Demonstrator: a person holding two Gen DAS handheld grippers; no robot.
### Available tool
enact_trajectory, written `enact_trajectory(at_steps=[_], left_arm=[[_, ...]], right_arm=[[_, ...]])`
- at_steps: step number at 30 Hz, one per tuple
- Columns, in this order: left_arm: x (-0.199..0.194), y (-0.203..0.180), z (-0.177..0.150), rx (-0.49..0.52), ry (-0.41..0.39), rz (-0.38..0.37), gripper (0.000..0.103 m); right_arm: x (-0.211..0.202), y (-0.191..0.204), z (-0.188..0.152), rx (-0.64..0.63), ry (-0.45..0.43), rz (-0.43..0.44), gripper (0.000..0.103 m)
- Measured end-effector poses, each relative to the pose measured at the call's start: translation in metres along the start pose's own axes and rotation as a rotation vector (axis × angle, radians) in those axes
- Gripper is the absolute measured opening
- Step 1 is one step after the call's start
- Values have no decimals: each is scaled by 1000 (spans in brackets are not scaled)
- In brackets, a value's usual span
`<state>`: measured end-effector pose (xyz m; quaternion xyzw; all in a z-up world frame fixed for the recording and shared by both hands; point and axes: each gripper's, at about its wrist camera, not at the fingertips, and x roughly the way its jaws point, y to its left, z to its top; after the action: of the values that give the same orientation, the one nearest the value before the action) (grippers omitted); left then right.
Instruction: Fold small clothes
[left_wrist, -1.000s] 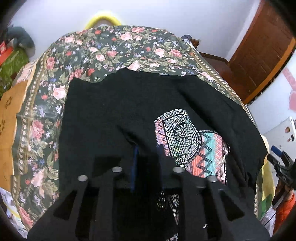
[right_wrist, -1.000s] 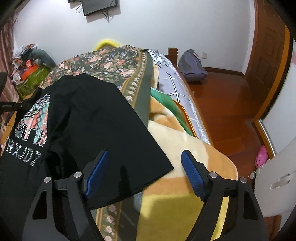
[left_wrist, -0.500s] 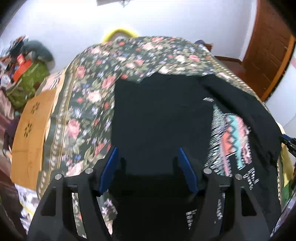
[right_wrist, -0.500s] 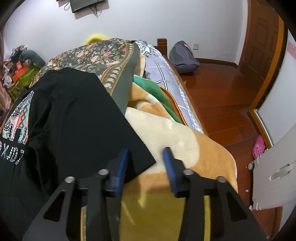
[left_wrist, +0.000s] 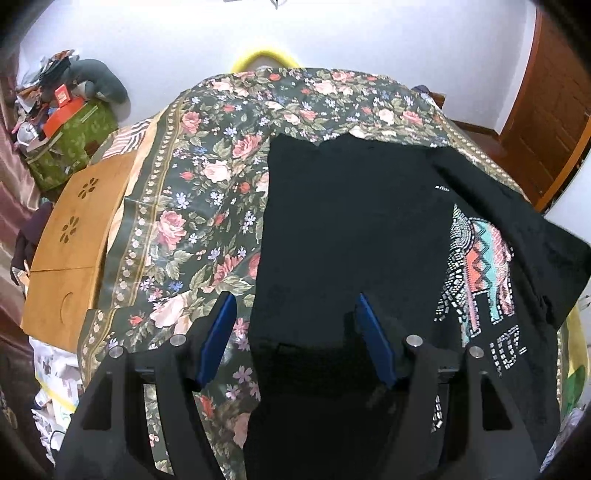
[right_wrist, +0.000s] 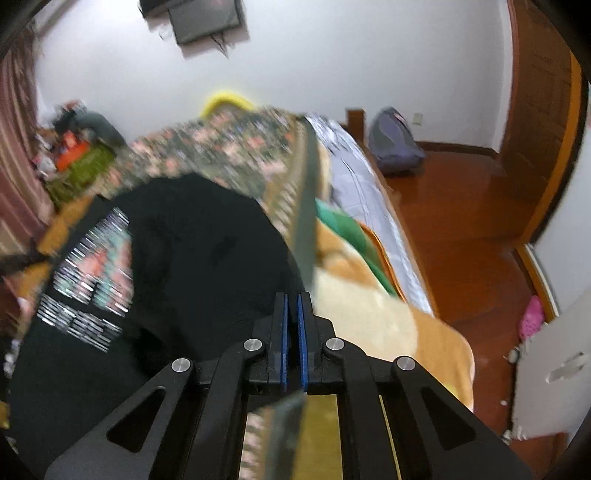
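Note:
A black T-shirt (left_wrist: 351, 229) with a beaded elephant print (left_wrist: 480, 266) lies on the floral bedspread (left_wrist: 207, 177). My left gripper (left_wrist: 295, 317) hangs open above the shirt's left edge. One blue pad (left_wrist: 218, 336) is over the bedspread and the other over black cloth, neither pressing on it. In the blurred right wrist view my right gripper (right_wrist: 291, 306) is shut at the right corner of the T-shirt (right_wrist: 192, 266), and black cloth rises up to its tips. The bedspread's green border (right_wrist: 308, 221) also runs to the tips; whether it is caught I cannot tell.
A wooden lap table (left_wrist: 74, 240) lies at the bed's left edge, with a cluttered green box (left_wrist: 70, 144) behind it. Blankets (right_wrist: 369, 306) hang off the bed's right side above the wooden floor (right_wrist: 461, 221). A backpack (right_wrist: 395, 144) leans on the wall near a wooden door (right_wrist: 539, 92).
My left gripper opened, let go of the black cloth and shifted left to the shirt's left edge. My right gripper closed at the shirt's right corner and rose with it.

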<state>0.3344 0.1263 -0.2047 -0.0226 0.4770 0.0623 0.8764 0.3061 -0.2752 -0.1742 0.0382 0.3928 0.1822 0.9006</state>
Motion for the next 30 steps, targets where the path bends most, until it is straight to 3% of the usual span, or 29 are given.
enact_trajectory(at_steps=[7,14,21,30], left_arm=[[-14,8,-5,-16,-27,-7,67],[-23,27,-14,-41,-44,-10,67],[-23,43,-23,-57,-46,3,67],[-15,57,-29,-50,-26,12,67]], right_arm=[[-33,61,57,-83,-78,129,4],[-22,134,103,-176,-97,224,4],[44,208,104,-252,-7,275,4],[130,233,88,-234,139,271,7]])
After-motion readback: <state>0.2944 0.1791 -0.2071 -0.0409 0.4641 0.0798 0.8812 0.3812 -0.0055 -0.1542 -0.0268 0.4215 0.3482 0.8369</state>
